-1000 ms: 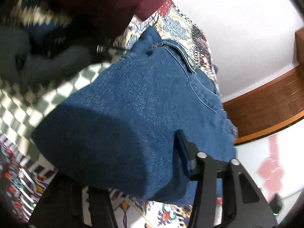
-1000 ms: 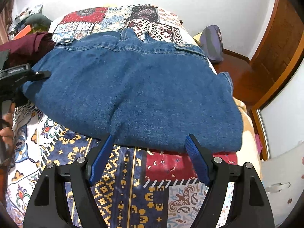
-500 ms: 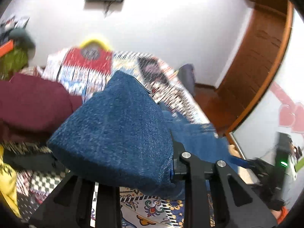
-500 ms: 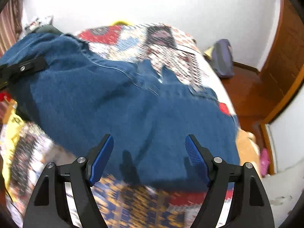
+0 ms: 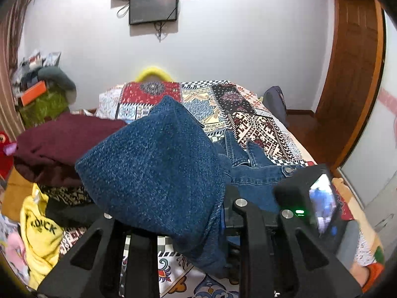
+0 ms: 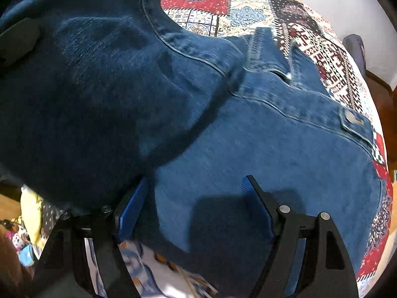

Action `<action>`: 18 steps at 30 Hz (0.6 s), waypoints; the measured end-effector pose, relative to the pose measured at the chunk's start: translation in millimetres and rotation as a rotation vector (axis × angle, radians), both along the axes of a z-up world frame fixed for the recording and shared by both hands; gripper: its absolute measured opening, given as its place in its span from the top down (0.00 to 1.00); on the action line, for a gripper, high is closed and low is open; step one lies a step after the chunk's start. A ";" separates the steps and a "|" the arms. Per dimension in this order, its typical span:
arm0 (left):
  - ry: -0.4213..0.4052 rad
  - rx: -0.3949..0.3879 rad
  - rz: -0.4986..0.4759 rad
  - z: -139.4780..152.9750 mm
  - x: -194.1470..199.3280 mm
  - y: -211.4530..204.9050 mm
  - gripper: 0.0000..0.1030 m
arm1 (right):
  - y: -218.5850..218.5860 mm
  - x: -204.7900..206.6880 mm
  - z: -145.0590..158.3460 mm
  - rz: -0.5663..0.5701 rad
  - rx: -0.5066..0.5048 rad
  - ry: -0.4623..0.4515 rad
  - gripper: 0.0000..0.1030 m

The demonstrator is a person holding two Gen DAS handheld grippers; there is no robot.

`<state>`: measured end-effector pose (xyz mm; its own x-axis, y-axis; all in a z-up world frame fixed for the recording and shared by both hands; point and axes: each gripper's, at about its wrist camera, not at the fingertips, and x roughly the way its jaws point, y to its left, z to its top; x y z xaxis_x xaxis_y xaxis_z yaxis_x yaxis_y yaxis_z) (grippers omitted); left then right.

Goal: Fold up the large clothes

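A blue denim jacket (image 6: 285,144) lies on the patchwork bedspread (image 6: 320,42). My left gripper (image 5: 173,213) is shut on its left edge (image 5: 153,173) and holds that part lifted and swung over the rest of the jacket. In the right wrist view the raised flap (image 6: 86,92) hangs over the flat half. My right gripper (image 6: 196,206) is open, its blue pads (image 6: 131,211) low over the jacket's near hem, holding nothing. The right gripper's body shows in the left wrist view (image 5: 310,198).
A maroon garment (image 5: 57,144) and a yellow garment (image 5: 39,231) lie heaped at the bed's left. A green pile (image 5: 42,101) stands by the wall. A dark bag (image 5: 275,104) sits on the floor right of the bed, near a wooden door (image 5: 352,74).
My left gripper has lifted the jacket's left edge and carried it up and rightward over the jacket. My right gripper has moved in low over the near hem, still open.
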<state>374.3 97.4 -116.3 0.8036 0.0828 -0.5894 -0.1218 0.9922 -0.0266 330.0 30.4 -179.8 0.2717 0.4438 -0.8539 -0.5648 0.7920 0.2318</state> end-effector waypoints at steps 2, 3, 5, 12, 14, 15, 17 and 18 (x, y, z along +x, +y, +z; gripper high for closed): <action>-0.008 0.010 -0.024 4.3 -5.0 -11.8 0.78 | -26.7 -5.5 3.4 -0.024 -0.013 -0.021 0.27; -0.013 0.020 -0.040 6.8 -2.6 -20.1 0.78 | -41.2 -8.1 5.0 -0.040 -0.024 -0.036 0.27; -0.021 0.051 -0.065 10.1 2.4 -36.5 0.78 | -79.6 -14.4 6.7 -0.098 -0.061 -0.074 0.27; -0.005 0.126 -0.244 -0.6 21.4 -124.5 0.78 | -199.0 -23.3 -10.5 -0.336 -0.176 -0.065 0.27; 0.014 0.152 -0.313 -10.7 23.8 -155.0 0.78 | -221.1 -23.6 -16.0 -0.383 -0.159 -0.035 0.27; 0.039 0.165 -0.360 -20.3 26.6 -174.6 0.78 | -230.4 -26.9 -18.5 -0.399 -0.151 -0.022 0.27; 0.090 0.175 -0.429 -38.6 30.0 -202.1 0.78 | -242.8 -28.3 -19.5 -0.425 -0.150 -0.014 0.27; 0.118 0.179 -0.459 -48.0 31.7 -213.6 0.78 | -245.2 -34.4 -18.1 -0.432 -0.150 -0.018 0.27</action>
